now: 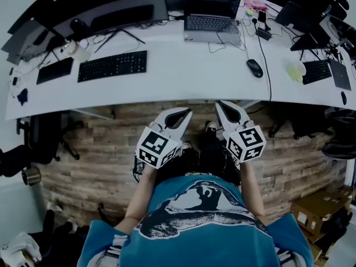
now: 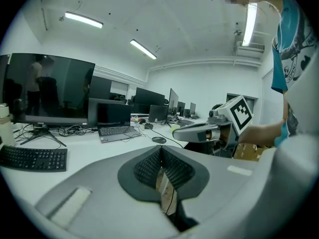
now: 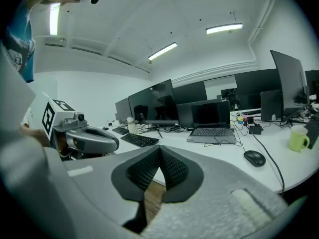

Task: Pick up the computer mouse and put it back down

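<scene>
The black computer mouse (image 1: 255, 68) lies on the white desk (image 1: 183, 79), right of centre, its cable running back along the desktop. It also shows in the left gripper view as the mouse (image 2: 159, 140) and in the right gripper view as the mouse (image 3: 254, 158). My left gripper (image 1: 185, 114) and right gripper (image 1: 222, 105) hang side by side in front of the desk's near edge, above the wood-pattern floor. Both point toward the desk and are well short of the mouse. The left gripper (image 2: 160, 151) is shut on nothing, and so is the right gripper (image 3: 160, 151).
An open laptop (image 1: 211, 21) stands behind the mouse. A black keyboard (image 1: 113, 65) and a second keyboard (image 1: 54, 70) lie at the left, below dark monitors (image 1: 111, 4). A green mug (image 3: 298, 139) stands far right. A cardboard box (image 1: 317, 210) sits on the floor.
</scene>
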Demonstrator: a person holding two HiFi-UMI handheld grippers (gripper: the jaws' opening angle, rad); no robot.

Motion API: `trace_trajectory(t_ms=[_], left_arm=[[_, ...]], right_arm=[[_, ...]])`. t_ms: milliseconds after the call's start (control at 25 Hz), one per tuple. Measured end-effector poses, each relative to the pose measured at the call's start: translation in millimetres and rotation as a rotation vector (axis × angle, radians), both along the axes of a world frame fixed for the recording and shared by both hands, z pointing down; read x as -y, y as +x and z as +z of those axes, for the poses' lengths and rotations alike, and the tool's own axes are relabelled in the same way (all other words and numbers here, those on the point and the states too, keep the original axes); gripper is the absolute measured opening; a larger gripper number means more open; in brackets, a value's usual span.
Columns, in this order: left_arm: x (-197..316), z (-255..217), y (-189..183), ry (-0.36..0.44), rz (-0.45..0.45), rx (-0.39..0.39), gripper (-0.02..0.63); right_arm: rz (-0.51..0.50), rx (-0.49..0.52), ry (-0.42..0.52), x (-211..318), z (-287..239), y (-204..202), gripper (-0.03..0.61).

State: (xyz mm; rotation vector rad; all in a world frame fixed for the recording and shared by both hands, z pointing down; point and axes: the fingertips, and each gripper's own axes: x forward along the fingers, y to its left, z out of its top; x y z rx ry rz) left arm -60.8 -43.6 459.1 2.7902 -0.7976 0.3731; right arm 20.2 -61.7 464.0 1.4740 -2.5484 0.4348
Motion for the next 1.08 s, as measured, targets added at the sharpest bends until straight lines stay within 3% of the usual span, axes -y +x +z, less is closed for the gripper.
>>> trace_trajectory(t_ms=[1080], left_arm=[[1.8,-6.9,4.5,0.007,-0.012,-0.015,0.014]], right_arm=[[-0.054,-0.026,-0.016,0.0,3.9,-2.6,0.0]])
